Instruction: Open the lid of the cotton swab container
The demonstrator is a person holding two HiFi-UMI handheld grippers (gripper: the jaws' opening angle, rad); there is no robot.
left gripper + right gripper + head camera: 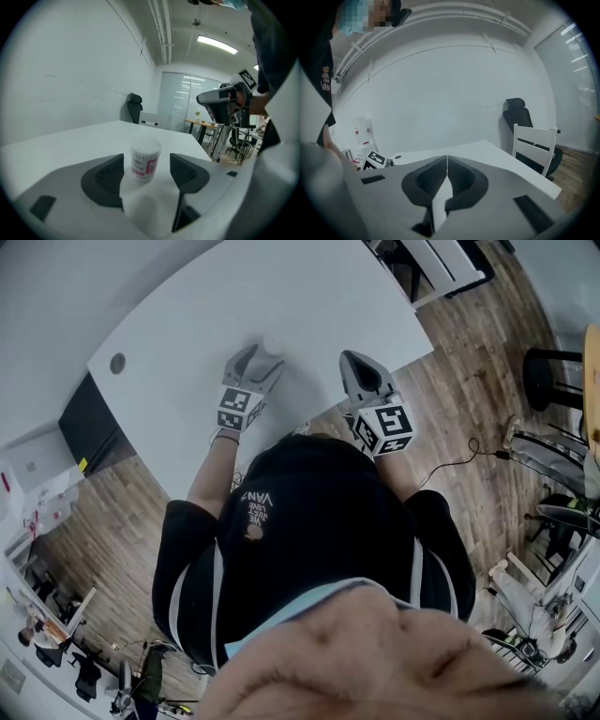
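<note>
A small clear cotton swab container [145,158] with a pink-and-white label and its lid on stands upright on the white table [70,145]. My left gripper [147,174] is open, a jaw on either side of the container, and neither pad touches it. In the head view the container [273,345] shows just past the tips of the left gripper [255,364]. My right gripper [446,174] is shut with nothing between its pads. It hovers to the right of the container, as the head view shows the right gripper [361,371] over the table's near edge.
A round cable hole [117,363] sits near the table's left corner. Past the table's far end stand a white chair [534,143] and a black office chair [516,112]. The table's right edge [412,343] drops to a wooden floor.
</note>
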